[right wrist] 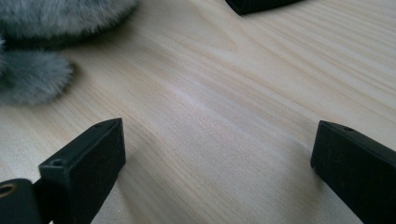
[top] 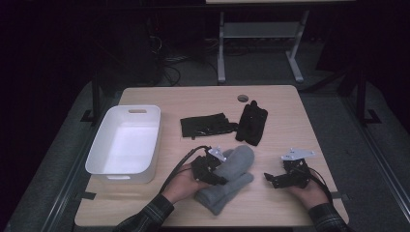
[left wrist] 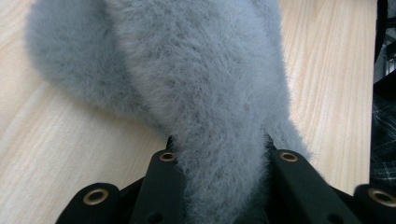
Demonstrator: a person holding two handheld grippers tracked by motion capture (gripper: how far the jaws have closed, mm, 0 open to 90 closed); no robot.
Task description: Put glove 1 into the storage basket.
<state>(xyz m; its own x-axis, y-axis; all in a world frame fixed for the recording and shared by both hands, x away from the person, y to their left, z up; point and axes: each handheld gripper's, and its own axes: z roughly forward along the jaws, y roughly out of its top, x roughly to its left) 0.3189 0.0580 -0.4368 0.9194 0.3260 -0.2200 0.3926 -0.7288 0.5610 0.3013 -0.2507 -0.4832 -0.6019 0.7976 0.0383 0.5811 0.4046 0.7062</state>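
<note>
Light wooden desk (top: pixel 145 198) seen from above. A pair of fluffy grey fleece mittens (top: pixel 231 176) lies stacked at the near centre. The left gripper (top: pixel 216 178) meets the mittens from their 9 o'clock side; in the left gripper view its fingers (left wrist: pixel 164 186) clamp a fold of grey fleece. The right gripper (top: pixel 271 179), at 3 o'clock of the mittens and apart from them, has its fingers (right wrist: pixel 88 158) spread wide over bare wood. At 12 o'clock lie two black gloves (top: pixel 251 123); at 9 o'clock stands a white plastic bin (top: pixel 126 142).

High view looks down on the table (top: pixel 270 104); both gripper views skim it closely.
</note>
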